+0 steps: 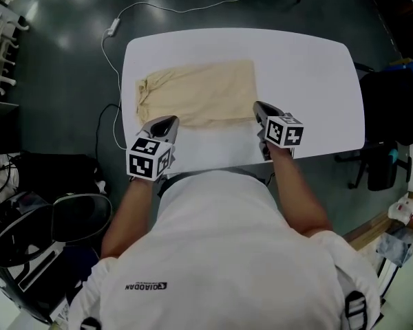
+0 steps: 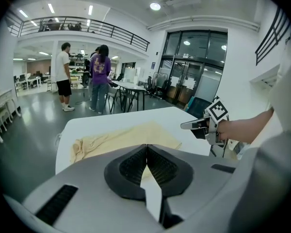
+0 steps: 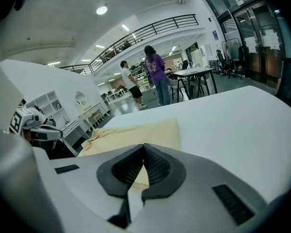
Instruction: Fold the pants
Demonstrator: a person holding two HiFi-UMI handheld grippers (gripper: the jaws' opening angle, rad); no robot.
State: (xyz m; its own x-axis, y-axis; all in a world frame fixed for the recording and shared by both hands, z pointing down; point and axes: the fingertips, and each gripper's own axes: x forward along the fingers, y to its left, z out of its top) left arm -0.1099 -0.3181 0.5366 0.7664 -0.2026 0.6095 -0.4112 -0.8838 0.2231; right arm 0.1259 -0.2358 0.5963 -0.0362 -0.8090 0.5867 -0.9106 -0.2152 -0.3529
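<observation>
**On the white table [image 1: 310, 81], cream cloth pants [image 1: 196, 93] lie crosswise to both hands**

At the left end of the cloth the waistband [image 1: 146, 91] is bunched and wrinkled, close to the table's left edge. From there the pants run as one flat rectangle toward the right. Their long axis therefore goes side to side in the head view, square to the way both tools point.

The left hand-held gripper [image 1: 166, 122] has its tips at the near long edge of the cloth, a little inboard of the waistband end. Whether it touches the fabric or sits just beside it cannot be told. In its own view its jaws [image 2: 146, 148] are pressed together with nothing between them, and the pants [image 2: 121, 137] spread out just beyond the tips.

The right hand-held gripper [image 1: 261, 108] sits at the near right corner of the rectangle, where the leg ends appear to lie. Its jaws [image 3: 144, 150] are likewise closed and empty, with the cloth [image 3: 136, 130] just ahead and to the left.

As a judgement, the next fold probably carries one short end over the other along that long axis. The right hand is already at a corner, while the left is beside the edge — so each can reach its own side without crossing. Both pairs of jaws would have to open before either can pinch the fabric.
</observation>
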